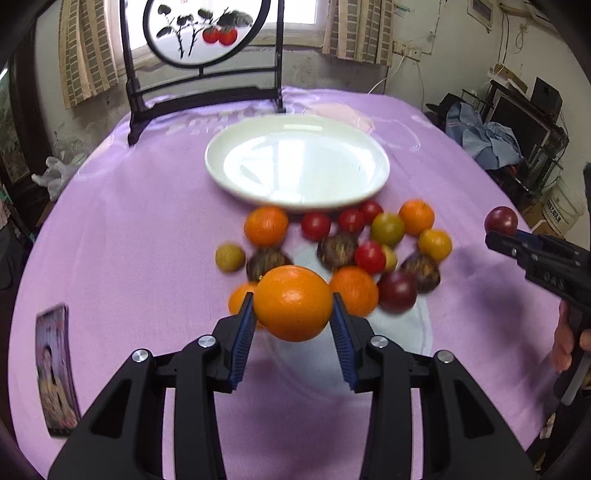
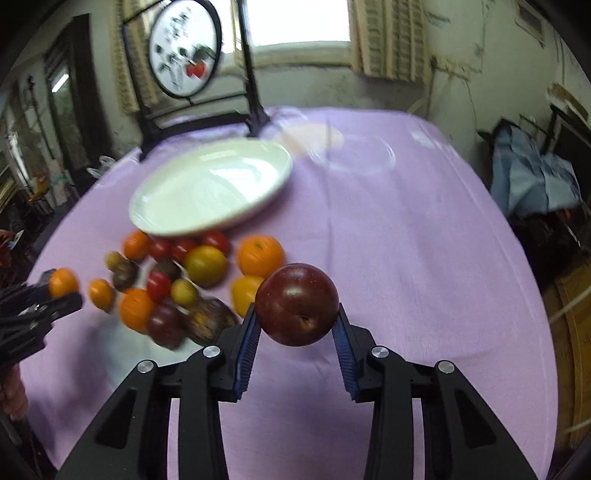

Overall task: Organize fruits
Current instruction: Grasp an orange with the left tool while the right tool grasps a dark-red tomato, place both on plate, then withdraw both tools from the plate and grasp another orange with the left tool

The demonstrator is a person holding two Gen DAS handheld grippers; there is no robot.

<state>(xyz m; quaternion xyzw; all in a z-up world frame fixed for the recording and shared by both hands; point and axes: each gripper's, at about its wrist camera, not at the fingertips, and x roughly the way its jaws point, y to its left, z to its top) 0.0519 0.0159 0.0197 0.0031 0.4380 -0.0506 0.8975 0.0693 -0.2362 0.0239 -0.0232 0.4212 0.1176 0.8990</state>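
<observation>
My left gripper (image 1: 293, 308) is shut on an orange (image 1: 292, 302) and holds it above the near side of a pile of fruits (image 1: 347, 243): oranges, red tomatoes, dark plums and brown fruits on the purple tablecloth. My right gripper (image 2: 297, 312) is shut on a dark red plum (image 2: 297, 304), lifted to the right of the pile (image 2: 177, 280). It also shows in the left wrist view (image 1: 502, 230) with the plum (image 1: 501, 220). An empty white plate (image 1: 373, 155) lies just behind the pile, also in the right wrist view (image 2: 155, 225).
A black-framed round screen painting (image 1: 203, 33) stands at the table's far edge. A photo card (image 1: 55, 373) lies at the near left. A clear glass dish (image 2: 354, 155) sits behind the plate at the right. Clutter lines the room's right side.
</observation>
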